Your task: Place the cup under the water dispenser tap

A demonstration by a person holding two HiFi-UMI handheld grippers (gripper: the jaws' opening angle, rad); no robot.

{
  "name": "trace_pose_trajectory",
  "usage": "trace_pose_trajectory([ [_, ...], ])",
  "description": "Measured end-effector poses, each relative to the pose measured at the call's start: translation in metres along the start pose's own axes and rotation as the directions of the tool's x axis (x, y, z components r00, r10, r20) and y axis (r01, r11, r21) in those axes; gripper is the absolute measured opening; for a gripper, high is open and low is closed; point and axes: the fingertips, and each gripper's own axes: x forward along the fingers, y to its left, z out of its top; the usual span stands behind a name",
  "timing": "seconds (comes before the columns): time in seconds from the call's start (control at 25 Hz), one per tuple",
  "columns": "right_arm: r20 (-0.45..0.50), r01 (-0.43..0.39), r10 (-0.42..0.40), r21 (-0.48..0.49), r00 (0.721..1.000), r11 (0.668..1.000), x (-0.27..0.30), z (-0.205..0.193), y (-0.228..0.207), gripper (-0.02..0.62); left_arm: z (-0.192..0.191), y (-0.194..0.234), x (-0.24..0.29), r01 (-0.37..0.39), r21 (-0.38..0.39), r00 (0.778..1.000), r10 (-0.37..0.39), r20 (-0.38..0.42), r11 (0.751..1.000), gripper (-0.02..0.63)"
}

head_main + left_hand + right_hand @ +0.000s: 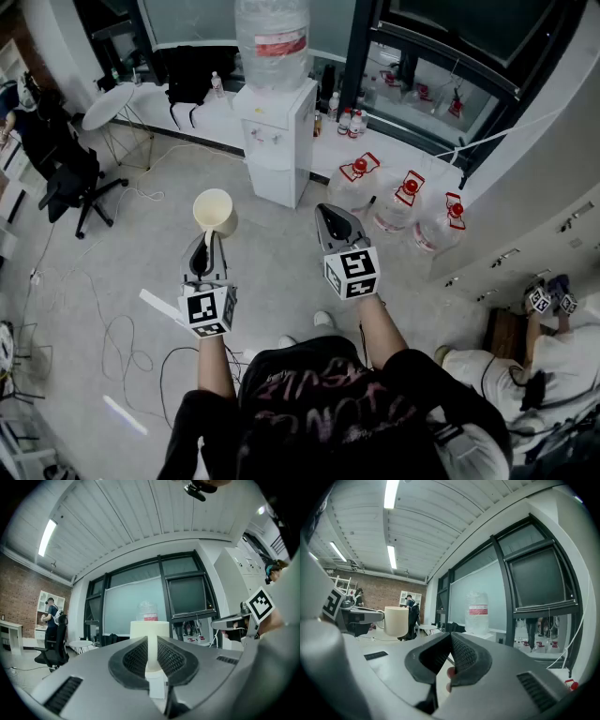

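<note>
The left gripper (208, 242) pinches the cup (214, 212) by its handle, in the air well short of the dispenser (278, 141). The right gripper (330, 214) is pressed together, empty. On so thin a hold the cup could pivot, slip, or knock the taps. Those are probably the small marks on the dispenser's front. In the left gripper view the cup hides them.

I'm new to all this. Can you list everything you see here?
cup: one, cream, held by its handle in the left gripper
water dispenser: one, white, straight ahead, beyond the cup
large bottle: one, clear, red label, atop the dispenser
spare bottles: three, clear, red caps, floor right of the dispenser
office chair: one, black, far left
left gripper: one, grey, shut on the cup
right gripper: one, grey, shut, empty
</note>
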Motion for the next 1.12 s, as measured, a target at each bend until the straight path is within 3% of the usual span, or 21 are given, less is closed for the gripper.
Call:
trace_pose_trajectory([
  [0.68, -0.017, -0.025, 0.025, -0.021, 1.000, 0.999, 0.013, -0.005, 0.027, 0.014, -0.008, 0.019, -0.004, 0.003, -0.012, 1.000, -0.003, -0.009, 1.000, 0.046],
  [1.12, -0.058, -0.054, 0.053, -0.007, 0.997, 0.999, 0.040, -0.029, 0.040, 0.014, -0.028, 0.036, 0.008, 0.004, -0.019, 1.000, -0.005, -0.031, 1.000, 0.046],
])
